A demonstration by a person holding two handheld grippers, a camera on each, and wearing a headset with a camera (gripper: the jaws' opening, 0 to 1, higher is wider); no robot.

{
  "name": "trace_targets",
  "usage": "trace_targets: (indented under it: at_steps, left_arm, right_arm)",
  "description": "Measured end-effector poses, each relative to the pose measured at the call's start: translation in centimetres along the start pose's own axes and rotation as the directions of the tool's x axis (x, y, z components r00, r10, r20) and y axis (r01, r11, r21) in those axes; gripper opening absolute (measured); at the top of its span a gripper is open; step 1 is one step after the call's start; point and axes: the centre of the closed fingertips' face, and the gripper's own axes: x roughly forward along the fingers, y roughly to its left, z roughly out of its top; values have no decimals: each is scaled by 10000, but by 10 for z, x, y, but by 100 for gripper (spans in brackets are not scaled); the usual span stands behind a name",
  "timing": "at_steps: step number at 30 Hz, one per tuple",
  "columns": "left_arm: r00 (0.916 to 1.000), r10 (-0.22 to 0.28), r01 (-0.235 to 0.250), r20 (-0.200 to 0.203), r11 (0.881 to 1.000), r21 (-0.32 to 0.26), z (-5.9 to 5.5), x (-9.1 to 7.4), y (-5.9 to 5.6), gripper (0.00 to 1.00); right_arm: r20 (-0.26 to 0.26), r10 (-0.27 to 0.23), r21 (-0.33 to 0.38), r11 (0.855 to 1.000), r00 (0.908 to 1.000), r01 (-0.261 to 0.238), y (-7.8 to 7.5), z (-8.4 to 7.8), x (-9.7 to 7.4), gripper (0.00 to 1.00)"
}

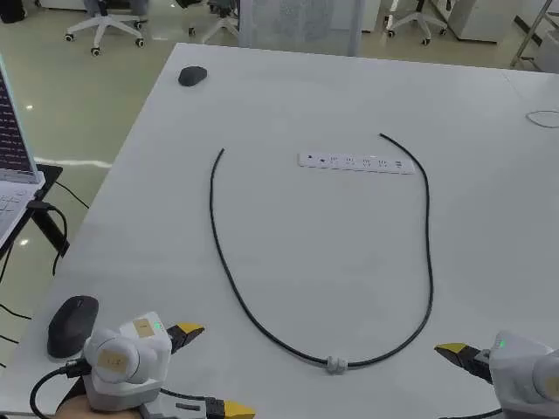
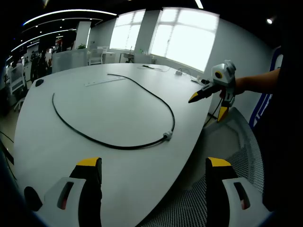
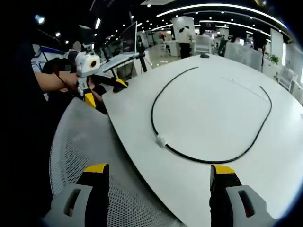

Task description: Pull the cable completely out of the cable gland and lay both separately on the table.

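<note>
Cable (image 1: 213,218) lies on the white bench (image 1: 323,253) in a long horseshoe, with its open end toward the far side. The cable gland (image 1: 336,363), a small white fitting, sits threaded on it at the near bend of the loop. So the two are not apart. The left end of the cable stops well short of a white power strip (image 1: 355,163). The right run passes just beside the strip's right end, so the strip lies between the two arms of the loop.

The left tongs (image 1: 214,371) hover at the near left edge of the bench, jaws spread wide and holding nothing. The right tongs (image 1: 450,350) sit at the near right edge, with one yellow tip in sight in the head view. From the left gripper view the right tongs (image 2: 207,109) are wide apart and empty too. Both are well clear of the cable, one on either side of the gland.

A dark mouse (image 1: 72,325) rests just left of the left tongs, and a second mouse (image 1: 192,76) lies near the far left edge. A laptop (image 1: 13,175) stands off the bench to the left. In the right gripper view a grey mesh chair back (image 3: 80,142) sits just in front of the bench.
</note>
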Motion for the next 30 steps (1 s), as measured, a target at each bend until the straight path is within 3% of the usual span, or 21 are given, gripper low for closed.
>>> trace_targets:
  at_steps: [16, 20, 30]
  left_arm:
    - [9983, -18, 40, -585, 9993, 373, -11, 4, 2, 89]
    - [9955, 32, 38, -946, 9972, 744, -16, 5, 4, 89]
    - [9911, 77, 153, -1326, 9850, 1720, -16, -1, 8, 88]
  right_arm:
    - [-124, -57, -52, 10000, 9999, 56, -3, -4, -3, 90]
    - [-155, 33, -157, 9999, 9999, -36, -1, -1, -1, 90]
    - [-303, 444, -427, 9980, 9986, -457, 7, 3, 4, 91]
